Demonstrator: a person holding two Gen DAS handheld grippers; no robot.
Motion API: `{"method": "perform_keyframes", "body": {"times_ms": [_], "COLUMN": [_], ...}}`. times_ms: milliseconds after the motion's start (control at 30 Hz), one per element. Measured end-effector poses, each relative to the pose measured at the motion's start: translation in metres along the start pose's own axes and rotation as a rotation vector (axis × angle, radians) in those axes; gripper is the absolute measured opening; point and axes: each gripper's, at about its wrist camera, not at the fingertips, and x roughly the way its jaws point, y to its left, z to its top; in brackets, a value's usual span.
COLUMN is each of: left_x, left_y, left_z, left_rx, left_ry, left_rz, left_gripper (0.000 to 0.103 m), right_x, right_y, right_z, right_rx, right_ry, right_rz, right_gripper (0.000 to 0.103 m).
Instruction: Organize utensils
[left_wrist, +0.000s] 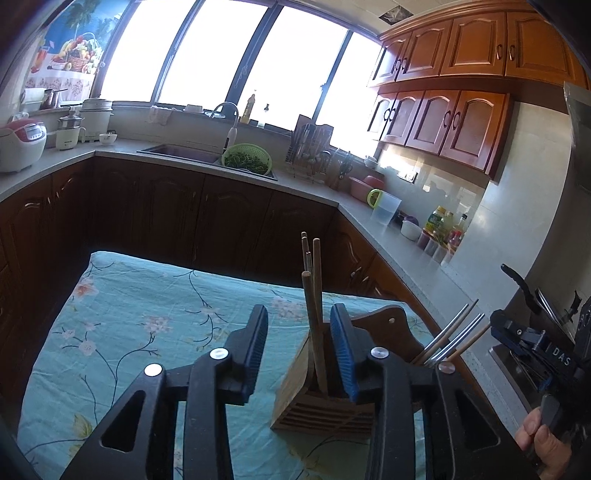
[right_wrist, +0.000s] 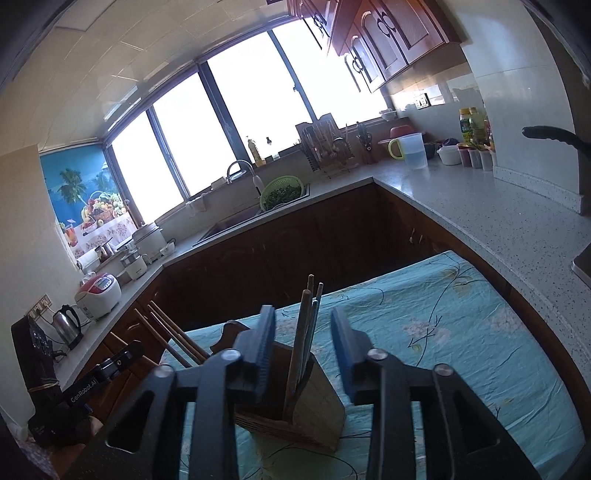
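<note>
A wooden utensil holder stands on the teal flowered tablecloth; it also shows in the right wrist view. Wooden chopsticks stand upright in one compartment. Metal and wooden chopsticks lean out of the other compartment. My left gripper is open and empty, its jaws on either side of the upright chopsticks without touching. My right gripper is open and empty, just above the holder, with chopsticks standing between its jaws. The leaning chopsticks show at its left.
The cloth-covered table stands inside a U-shaped kitchen counter. A sink with a green colander, a rice cooker, a kettle, a dish rack, a jug and bottles sit on the counter.
</note>
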Motion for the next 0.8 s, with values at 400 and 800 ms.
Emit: {"method": "perform_keyframes", "body": {"times_ms": [400,800], "left_x": [-0.037,-0.12], "left_y": [0.008,0.012], "left_z": [-0.027,-0.1], "left_rx": [0.003,0.002], "left_ry": [-0.003,0.036], "left_rz": [0.07,0.145], "left_gripper": [0.081,0.083], "right_x": [-0.035,-0.072], "right_y": [0.002,0.011], "right_z": [-0.023,-0.106], "right_rx": [0.025,-0.053], "right_ry": [-0.054,0.04], "right_rz": [0.021,0.006], "right_gripper": [0.095,0.095]}}
